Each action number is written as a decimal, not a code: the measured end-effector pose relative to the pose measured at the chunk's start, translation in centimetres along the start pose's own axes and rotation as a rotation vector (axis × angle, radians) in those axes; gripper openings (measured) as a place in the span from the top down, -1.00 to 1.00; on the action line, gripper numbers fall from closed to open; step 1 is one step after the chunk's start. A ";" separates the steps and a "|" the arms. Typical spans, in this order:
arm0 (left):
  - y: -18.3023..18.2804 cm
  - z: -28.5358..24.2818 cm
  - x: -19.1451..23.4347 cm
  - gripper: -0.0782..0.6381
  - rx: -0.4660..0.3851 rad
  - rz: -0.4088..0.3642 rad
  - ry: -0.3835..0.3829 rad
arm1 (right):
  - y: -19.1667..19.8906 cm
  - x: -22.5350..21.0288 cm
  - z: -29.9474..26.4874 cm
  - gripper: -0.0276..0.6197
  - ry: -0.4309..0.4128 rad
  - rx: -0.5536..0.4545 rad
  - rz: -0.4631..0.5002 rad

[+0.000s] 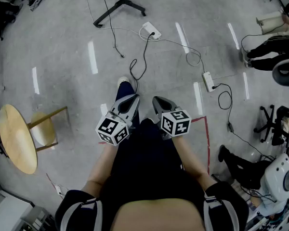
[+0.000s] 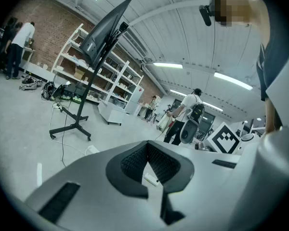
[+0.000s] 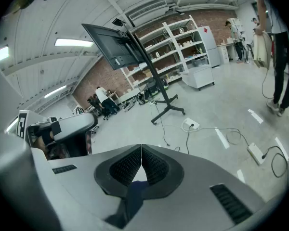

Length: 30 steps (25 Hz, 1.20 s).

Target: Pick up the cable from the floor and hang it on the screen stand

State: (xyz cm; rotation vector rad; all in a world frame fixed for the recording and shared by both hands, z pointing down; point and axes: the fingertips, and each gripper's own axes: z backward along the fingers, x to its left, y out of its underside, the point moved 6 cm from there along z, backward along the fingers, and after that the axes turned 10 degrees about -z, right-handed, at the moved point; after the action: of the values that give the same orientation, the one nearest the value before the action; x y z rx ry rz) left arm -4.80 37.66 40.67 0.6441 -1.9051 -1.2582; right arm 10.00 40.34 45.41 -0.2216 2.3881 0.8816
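A black cable (image 1: 144, 57) lies on the grey floor, running from a white power strip (image 1: 151, 31) down to a loop just ahead of my shoe. The screen stand's black wheeled base (image 1: 119, 4) is at the top of the head view. In the gripper views the stand (image 2: 93, 76) (image 3: 160, 97) stands upright with its dark screen (image 3: 113, 47) on top. My left gripper (image 1: 134, 98) (image 2: 147, 146) and right gripper (image 1: 157, 100) (image 3: 141, 148) are side by side close to my body, well short of the cable. Both are shut and hold nothing.
A second power strip (image 1: 208, 81) with more cables lies to the right. A round wooden stool (image 1: 17, 138) stands at the left. Seated people and office chairs (image 1: 274, 124) are at the right edge. Shelving (image 2: 98, 81) lines the brick wall behind the stand.
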 end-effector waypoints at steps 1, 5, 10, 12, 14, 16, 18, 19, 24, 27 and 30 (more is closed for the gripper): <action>0.4 1.2 -0.9 0.76 0.004 0.011 0.000 | 1.2 0.3 0.9 0.83 0.009 -0.007 -0.009; 1.7 5.8 -3.2 0.76 0.012 0.047 -0.006 | 5.4 2.1 3.9 0.83 0.043 -0.041 -0.034; 2.1 11.5 -1.9 0.76 0.016 0.002 -0.053 | 7.8 5.6 4.4 0.83 0.053 -0.076 -0.032; 2.2 13.7 -0.9 0.76 0.004 0.003 -0.062 | 8.0 7.3 4.1 0.83 0.055 -0.103 -0.001; 2.2 15.3 -0.3 0.76 0.006 -0.016 -0.060 | 7.9 8.7 3.5 0.83 0.058 -0.135 0.012; 2.4 16.4 -0.6 0.76 0.005 -0.046 -0.044 | 8.1 9.7 3.4 0.83 0.058 -0.171 0.001; 2.8 17.4 -1.2 0.76 -0.002 -0.066 -0.048 | 8.6 10.3 3.6 0.83 0.051 -0.200 0.006; 3.0 17.7 -1.5 0.76 -0.010 -0.066 -0.063 | 8.8 10.5 3.8 0.83 0.045 -0.205 0.019; 2.6 18.2 -3.5 0.76 -0.043 -0.068 -0.159 | 7.9 11.1 5.6 0.83 -0.022 -0.214 0.076; 2.3 18.4 -4.6 0.76 -0.058 -0.057 -0.186 | 7.3 11.2 6.2 0.83 -0.053 -0.200 0.105; 2.2 17.9 -4.3 0.76 -0.056 -0.064 -0.200 | 6.8 10.7 5.5 0.83 -0.072 -0.180 0.120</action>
State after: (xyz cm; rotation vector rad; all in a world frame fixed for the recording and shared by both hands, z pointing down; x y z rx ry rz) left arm -16.71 51.44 37.20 0.5723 -2.0162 -1.4584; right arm 1.46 49.53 39.60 -0.1140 2.2757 1.1429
